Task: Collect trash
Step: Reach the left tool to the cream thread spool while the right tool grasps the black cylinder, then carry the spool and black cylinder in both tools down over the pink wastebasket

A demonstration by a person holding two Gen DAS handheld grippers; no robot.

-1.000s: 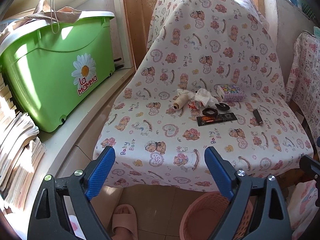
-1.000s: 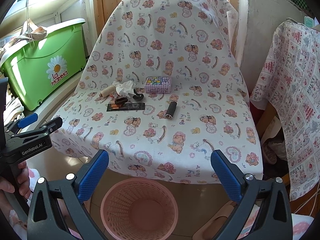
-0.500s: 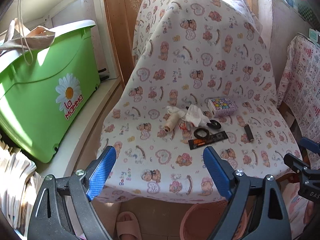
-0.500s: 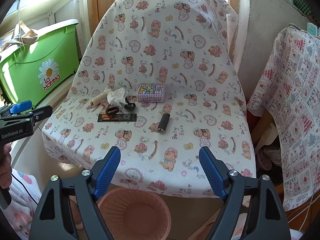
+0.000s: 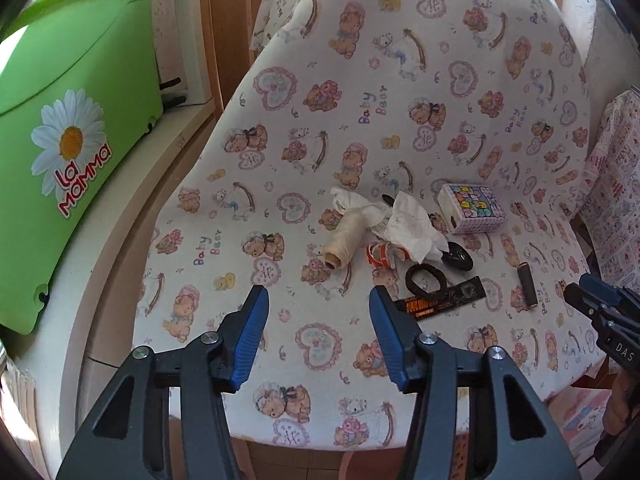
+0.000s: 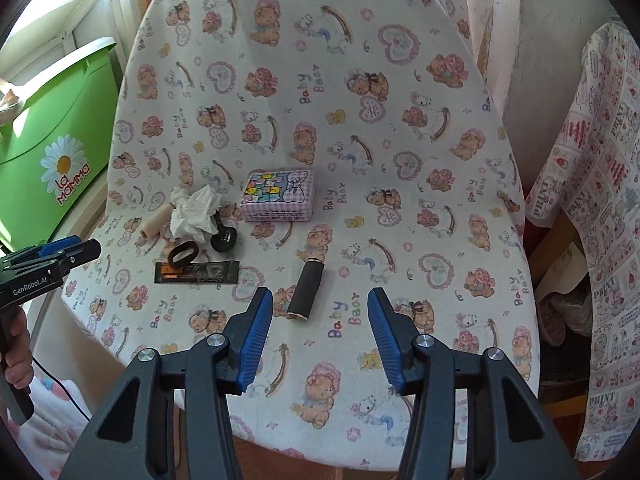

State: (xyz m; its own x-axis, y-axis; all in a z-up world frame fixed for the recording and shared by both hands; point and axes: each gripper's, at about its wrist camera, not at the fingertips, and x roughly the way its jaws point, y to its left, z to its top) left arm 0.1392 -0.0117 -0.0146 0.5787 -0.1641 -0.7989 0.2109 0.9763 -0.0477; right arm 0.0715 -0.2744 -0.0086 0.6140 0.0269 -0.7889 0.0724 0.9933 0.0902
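Trash lay scattered on the seat of a chair draped in a cloth (image 6: 400, 128) printed with teddy bears, hearts and the words "Baby Bear". Nearest us, our left gripper (image 5: 318, 320) and right gripper (image 6: 320, 316) hung above the seat's front, jaws half spread after just closing partway, nothing between them. Just beyond the right gripper we saw a dark cylinder (image 6: 306, 290). Leftward lay a black wrapper (image 6: 198, 272) with orange print too small to read, a black ring (image 6: 183, 253) touching it, then a crumpled white tissue (image 6: 196, 212), a cream thread spool (image 5: 346, 238) and an orange-and-white scrap (image 5: 380, 252). Farther back sat a pink checked box (image 6: 278, 196) with a bow picture. To the left, on a pale ledge, stood a green tub (image 5: 72, 120) marked "La Mamma" with a daisy. At right hung another cloth (image 6: 600, 200) printed "PRINT".
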